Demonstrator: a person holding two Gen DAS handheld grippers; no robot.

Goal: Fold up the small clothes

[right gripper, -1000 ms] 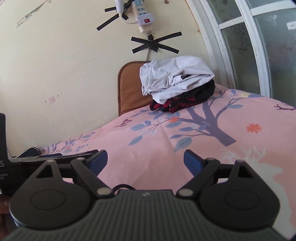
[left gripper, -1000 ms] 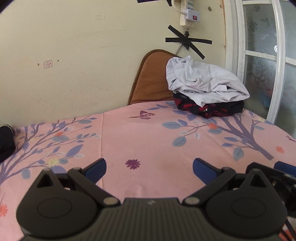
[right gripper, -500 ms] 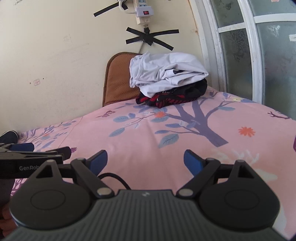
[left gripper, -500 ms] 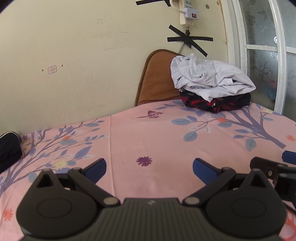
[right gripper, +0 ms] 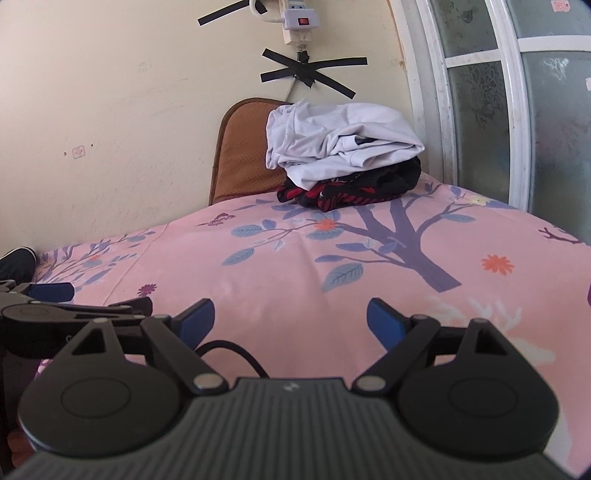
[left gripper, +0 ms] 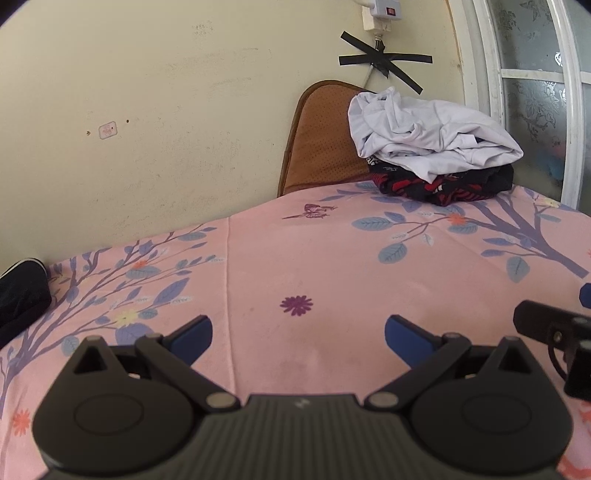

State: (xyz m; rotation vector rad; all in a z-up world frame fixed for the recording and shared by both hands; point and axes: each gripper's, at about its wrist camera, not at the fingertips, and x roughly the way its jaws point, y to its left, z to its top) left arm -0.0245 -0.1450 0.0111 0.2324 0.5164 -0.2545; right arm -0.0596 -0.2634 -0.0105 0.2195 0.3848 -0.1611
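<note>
A pale grey-white garment (left gripper: 428,133) lies crumpled on top of a black and red garment (left gripper: 443,184) at the far side of the pink flowered sheet (left gripper: 295,258). The same pile shows in the right wrist view, white garment (right gripper: 340,144) over the black and red one (right gripper: 351,188). My left gripper (left gripper: 297,332) is open and empty, low over the sheet, well short of the pile. My right gripper (right gripper: 291,317) is open and empty too, to the right of the left one. The right gripper's tip (left gripper: 546,325) shows in the left wrist view.
A brown mesh cushion (left gripper: 317,140) leans on the cream wall behind the pile. A dark item (left gripper: 22,295) lies at the sheet's left edge. A white-framed frosted window (right gripper: 517,110) stands at the right. A power strip (right gripper: 295,18) hangs on the wall.
Both grippers have moved forward toward the clothes pile, which looks larger and nearer. The right gripper has levelled out. Both stay open and empty.
</note>
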